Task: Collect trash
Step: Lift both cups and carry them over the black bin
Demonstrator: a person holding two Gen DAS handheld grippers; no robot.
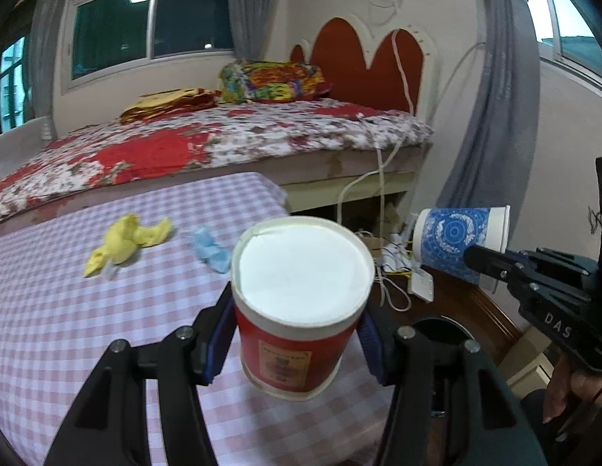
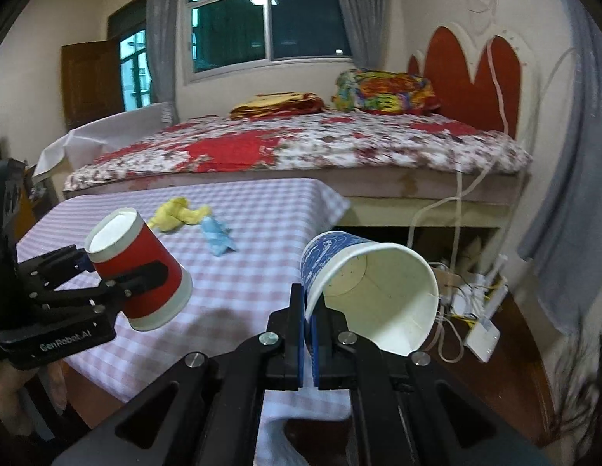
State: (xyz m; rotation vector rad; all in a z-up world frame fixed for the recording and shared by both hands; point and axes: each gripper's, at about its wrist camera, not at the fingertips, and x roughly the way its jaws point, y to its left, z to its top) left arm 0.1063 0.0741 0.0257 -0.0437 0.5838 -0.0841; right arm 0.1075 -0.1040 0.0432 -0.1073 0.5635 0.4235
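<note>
Left tongs (image 1: pixel 297 334) clamp the red paper cup (image 1: pixel 297 310) by its sides; right tongs (image 2: pixel 309 334) pinch the blue patterned paper cup (image 2: pixel 363 291) by its rim wall only. Both are above the checked table (image 1: pixel 68 330). The thin rim grip looks likely to slip or tear; no bin visible.

Field notes, non-task surroundings. Ahead of the claw: checked tablecloth (image 1: pixel 68 310) on the table. Beyond it, a bed (image 1: pixel 207 143) with floral quilt; bright pillow (image 1: pixel 273 79) and folded blanket (image 1: pixel 169 103) at its far end, red headboard (image 1: pixel 363 54) behind. Window (image 1: pixel 149 19) above-left. Grey curtain (image 1: pixel 498 108) to the right; white cables (image 2: pixel 464 295) low right.
</note>
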